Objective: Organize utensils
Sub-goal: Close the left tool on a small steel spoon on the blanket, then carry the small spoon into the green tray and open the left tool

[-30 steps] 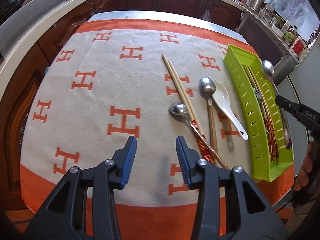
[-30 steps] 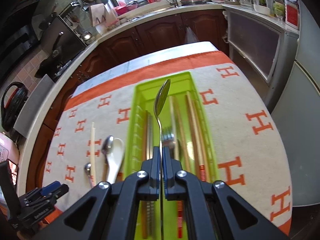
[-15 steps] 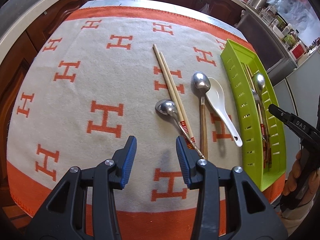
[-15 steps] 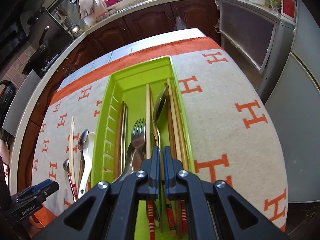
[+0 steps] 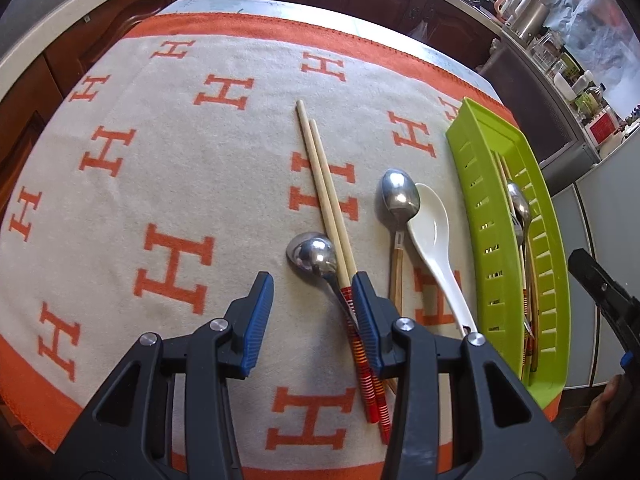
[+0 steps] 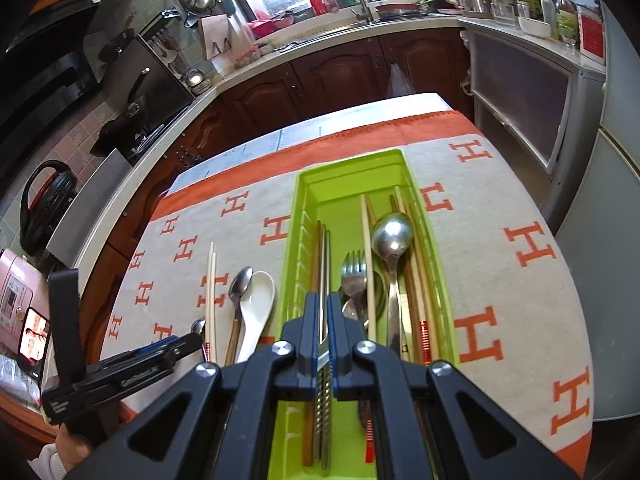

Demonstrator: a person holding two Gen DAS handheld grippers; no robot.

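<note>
On the orange-and-cream cloth lie a pair of wooden chopsticks (image 5: 326,196) with red-striped ends, a small steel ladle spoon (image 5: 314,254), a steel spoon with a wooden handle (image 5: 398,196) and a white ceramic spoon (image 5: 432,236). My left gripper (image 5: 312,304) is open, low over the cloth, its right finger beside the chopsticks' striped ends. The green tray (image 6: 308,200) holds chopsticks, a fork (image 6: 354,276) and a steel spoon (image 6: 392,236). My right gripper (image 6: 323,332) hovers over the tray's near end, jaws slightly apart and empty; the steel spoon lies free in the tray.
The green tray (image 5: 472,168) sits at the cloth's right edge. Dark wooden cabinets and a counter (image 6: 320,36) with a sink and kitchenware ring the table. A rice cooker (image 6: 16,300) stands at the far left.
My right gripper lowered the steel spoon into the tray, let it go and drew back. My left gripper moved down and right toward the chopsticks.
</note>
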